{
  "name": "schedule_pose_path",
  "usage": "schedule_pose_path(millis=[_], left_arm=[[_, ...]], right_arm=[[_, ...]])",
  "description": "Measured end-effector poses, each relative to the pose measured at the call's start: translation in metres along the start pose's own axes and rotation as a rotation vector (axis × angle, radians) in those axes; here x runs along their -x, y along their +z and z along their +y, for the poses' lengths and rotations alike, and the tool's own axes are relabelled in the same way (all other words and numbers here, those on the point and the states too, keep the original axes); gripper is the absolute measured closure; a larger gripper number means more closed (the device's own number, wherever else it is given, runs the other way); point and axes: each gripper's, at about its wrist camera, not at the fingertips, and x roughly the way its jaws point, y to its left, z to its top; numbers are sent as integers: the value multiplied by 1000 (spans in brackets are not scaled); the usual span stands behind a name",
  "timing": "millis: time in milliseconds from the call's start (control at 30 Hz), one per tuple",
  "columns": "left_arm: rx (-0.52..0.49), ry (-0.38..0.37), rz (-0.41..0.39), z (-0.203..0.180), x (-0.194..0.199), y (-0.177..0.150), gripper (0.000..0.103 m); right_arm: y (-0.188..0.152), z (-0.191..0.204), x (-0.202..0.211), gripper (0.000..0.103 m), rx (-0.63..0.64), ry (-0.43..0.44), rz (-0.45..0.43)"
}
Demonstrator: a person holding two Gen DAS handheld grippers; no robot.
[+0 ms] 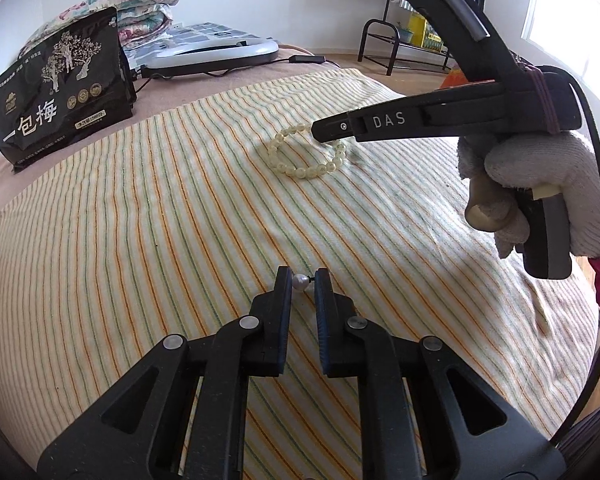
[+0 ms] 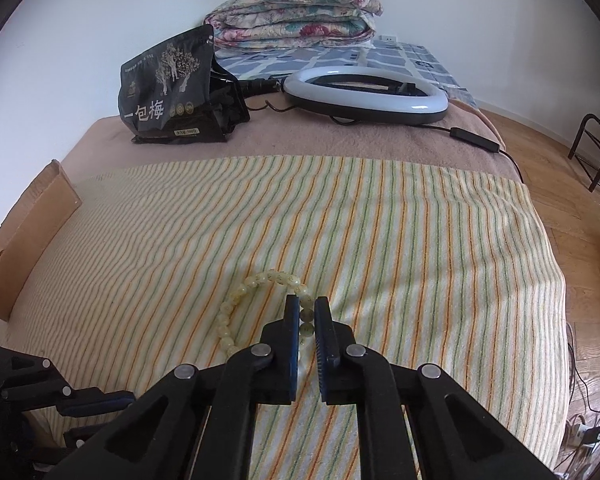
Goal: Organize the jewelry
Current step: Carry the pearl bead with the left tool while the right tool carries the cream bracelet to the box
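Landmark = striped towel (image 2: pixel 380 216); everything placed against it.

Near edge of the towel: left gripper (image 1: pixel 303 278) pinching a small pearl piece (image 1: pixel 300 281) — probably an earring, a short dark post sticks out toward its right finger. Jaws not fully closed, and the pearl sits right at the fingertips and against the left pad only. Long axis, pearl to post, runs across the jaws, post pointing to the gripper's right. Risk: a round bead held at the very tip can squirt out if the grip shifts or the gripper tilts — on soft terry it would sink in or roll off the towel's edge, hard to find again.

Mid towel, right of centre: right gripper (image 2: pixel 307 312) closed narrow around the near-right arc of the bead bracelet (image 2: pixel 256 280), jaws straddling the strand, beads visible in the gap. Whether the pads actually bite or just bracket — cannot tell. The bracelet lies flat as a loose oval, its long axis running from the gripper away and to the left. Risk: elastic strand; lifting by one or two beads could let it swing, stretch, or slip through.

Beyond the towel's far edge: black snack bag (image 2: pixel 172 92) upright, ring light (image 2: pixel 364 96) flat to its right, folded quilt (image 2: pixel 296 12) behind. No box or tray for the jewelry in view, so drop target unclear.
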Motion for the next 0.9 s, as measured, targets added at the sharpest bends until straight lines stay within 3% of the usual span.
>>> schedule_pose_path(millis=[400, 900], left_arm=[[15, 22, -39, 17, 35, -1, 93], [44, 68, -136, 52, 113, 3, 93]], right_arm=[[7, 34, 41, 98, 66, -2, -43], [7, 86, 105, 98, 124, -22, -105]])
